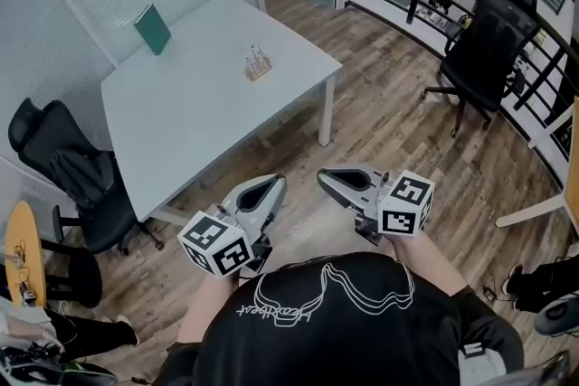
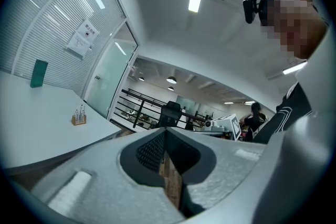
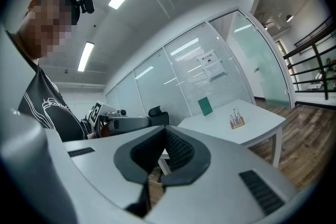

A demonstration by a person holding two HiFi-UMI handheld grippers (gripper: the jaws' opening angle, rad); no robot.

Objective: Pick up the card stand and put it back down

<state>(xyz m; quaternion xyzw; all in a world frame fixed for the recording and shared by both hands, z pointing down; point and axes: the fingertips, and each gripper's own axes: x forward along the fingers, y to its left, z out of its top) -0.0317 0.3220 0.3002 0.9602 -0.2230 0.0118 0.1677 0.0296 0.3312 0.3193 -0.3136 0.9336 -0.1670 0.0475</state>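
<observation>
Toward the upper left of the head view, the green card stand (image 1: 152,28) stands upright near the far edge of the white surface (image 1: 199,113), well apart from a small wooden rack (image 1: 258,64) nearer the right-hand edge. I take the green upright panel to be the task's thing, though its base is too small to make out.

At the bottom centre of that view, the left claw (image 1: 270,185) and the right claw (image 1: 327,179) are held close to the person's chest over the wood floor (image 1: 398,122), short of the surface's near corner. Each claw's own view shows its jaws clenched together with nothing between them, and the card stand appears only as a small, distant shape.

By my reading the task has not begun: this is the stance before the approach, and no pick-up is under way.

The next move calls for carrying one claw forward across most of the surface, releasing its jaws ahead of the stand, and lining them up on either side of it. The reach runs past the wooden rack, and a black office chair (image 1: 68,167) sits at the surface's left side.
</observation>
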